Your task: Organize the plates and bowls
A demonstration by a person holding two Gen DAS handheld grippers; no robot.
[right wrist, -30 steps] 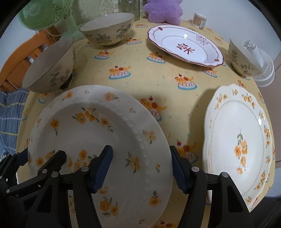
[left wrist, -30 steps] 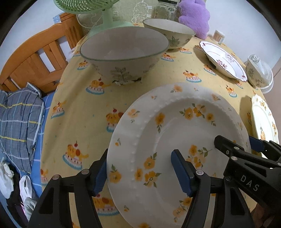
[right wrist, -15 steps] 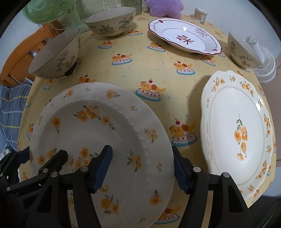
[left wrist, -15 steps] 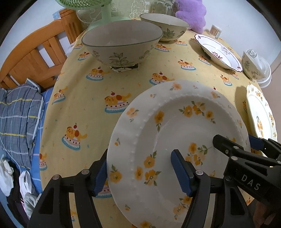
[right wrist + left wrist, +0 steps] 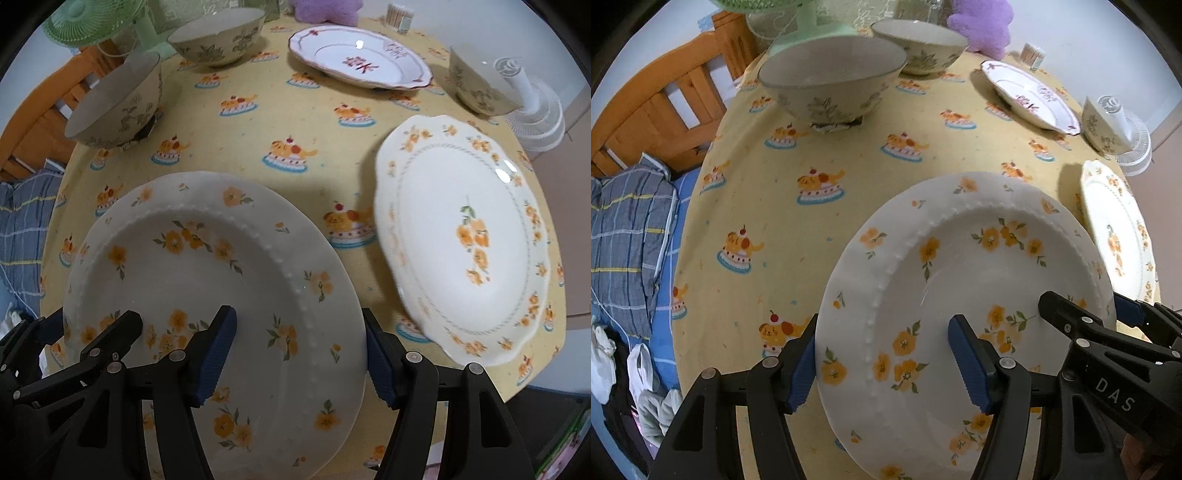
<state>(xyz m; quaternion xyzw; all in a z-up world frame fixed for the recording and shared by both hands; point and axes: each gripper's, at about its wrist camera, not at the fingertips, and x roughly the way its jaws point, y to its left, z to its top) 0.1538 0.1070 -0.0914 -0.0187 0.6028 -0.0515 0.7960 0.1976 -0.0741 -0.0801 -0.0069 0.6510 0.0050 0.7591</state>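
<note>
A deep white plate with orange flowers [image 5: 979, 295] [image 5: 207, 266] hangs above the yellow tablecloth [image 5: 849, 155], carried by both grippers. My left gripper [image 5: 882, 332] [image 5: 92, 321] straddles its left rim, jaws closing on it. My right gripper [image 5: 299, 317] [image 5: 1086, 304] is shut on the right rim, one pad inside the plate and one outside. A scalloped flowered plate [image 5: 461, 240] [image 5: 1115, 229] lies to the right. A red-patterned plate [image 5: 358, 62] sits at the back. Three leaf-patterned bowls stand around: near left [image 5: 118, 103], back [image 5: 218, 37], back right [image 5: 476, 85].
A green fan [image 5: 92, 18] and a purple plush toy [image 5: 982, 26] stand at the table's far edge, a white fan [image 5: 535, 110] at the right edge. A wooden frame [image 5: 665, 103] and checked cloth [image 5: 628, 229] lie left of the table. The table's near edge runs just under the held plate.
Both grippers have drawn the held plate back toward the near edge and slightly up. The bowls now look farther away, and more of the scalloped plate shows.
</note>
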